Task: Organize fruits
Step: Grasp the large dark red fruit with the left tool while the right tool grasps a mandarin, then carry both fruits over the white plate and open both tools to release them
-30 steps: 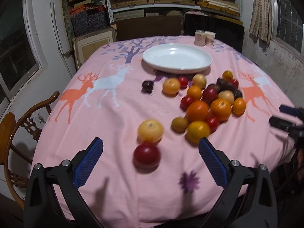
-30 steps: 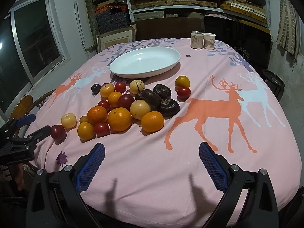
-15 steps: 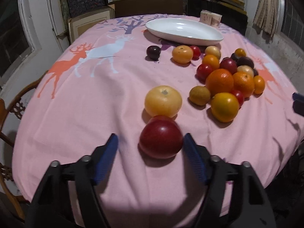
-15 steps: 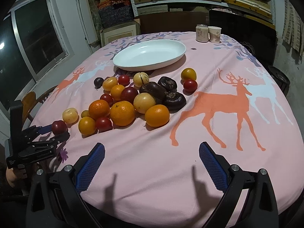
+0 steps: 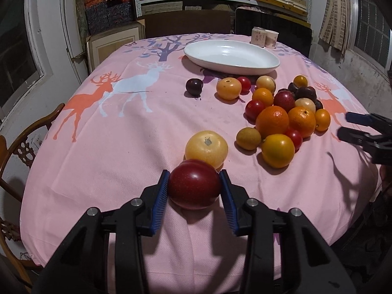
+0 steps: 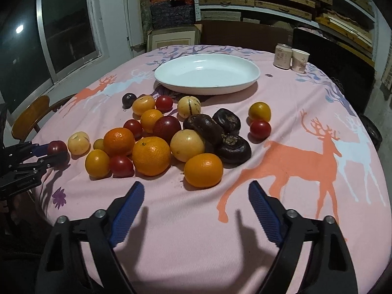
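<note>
Closing on the dark red plum (image 5: 194, 187), the left claw (image 5: 194, 183) has its ribbed blue pads at both flanks of the fruit, near the table's (image 5: 98, 171) near edge, touching a pale yellow fruit (image 5: 206, 148). Smooth, round skin could squirt out — or knock that neighbour rolling. The right claw (image 6: 196, 191), narrowing, grasps nothing; an orange (image 6: 203, 169) lies just beyond. The glossy white plate (image 6: 254, 73) waits far off.

Dim indoor light, hard forward shadows, fisheye-bent edges, dark corners.
</note>
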Demonstrator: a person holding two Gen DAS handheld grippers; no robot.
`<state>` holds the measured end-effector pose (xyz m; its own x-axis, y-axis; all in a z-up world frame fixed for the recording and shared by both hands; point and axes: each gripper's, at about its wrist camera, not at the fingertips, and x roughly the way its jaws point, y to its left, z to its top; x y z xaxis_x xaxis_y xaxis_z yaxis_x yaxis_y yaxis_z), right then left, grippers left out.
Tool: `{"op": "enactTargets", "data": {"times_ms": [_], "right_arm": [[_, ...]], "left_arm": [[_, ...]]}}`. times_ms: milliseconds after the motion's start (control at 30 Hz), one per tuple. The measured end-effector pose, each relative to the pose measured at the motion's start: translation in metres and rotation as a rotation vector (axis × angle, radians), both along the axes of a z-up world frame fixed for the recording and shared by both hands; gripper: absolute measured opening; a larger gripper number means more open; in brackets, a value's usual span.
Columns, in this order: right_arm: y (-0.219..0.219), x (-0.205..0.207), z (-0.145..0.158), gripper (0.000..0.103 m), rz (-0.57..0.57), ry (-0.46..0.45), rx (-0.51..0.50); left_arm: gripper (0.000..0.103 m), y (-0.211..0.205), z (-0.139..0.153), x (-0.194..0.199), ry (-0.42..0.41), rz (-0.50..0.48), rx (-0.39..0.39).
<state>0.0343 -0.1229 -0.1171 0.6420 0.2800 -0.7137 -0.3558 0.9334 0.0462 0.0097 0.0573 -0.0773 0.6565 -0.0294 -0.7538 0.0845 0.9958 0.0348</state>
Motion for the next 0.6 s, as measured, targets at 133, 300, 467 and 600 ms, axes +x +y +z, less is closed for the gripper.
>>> {"op": "enactTargets", "data": {"times_ms": [133,300,467,600], "right_arm": [[0.007,0.018,-0.006,0.075,0.003,0.012,-0.025],[0.013,0.025,-0.015,0.045,0.014,0.02,-0.067],[0.001,0.02,-0.015,0.045,0.006,0.022,0.005],[-0.012,0.015,-0.006,0.045,-0.003,0.008,0.059]], "left_arm": [[0.04,0.003,0.0,-0.001,0.01,0.006,-0.02],[0.04,0.004,-0.001,-0.001,0.009,0.01,-0.026],[0.04,0.007,0.0,0.001,0.013,0.008,-0.042],[0.04,0.012,0.007,0.001,0.014,0.009,-0.086]]}}
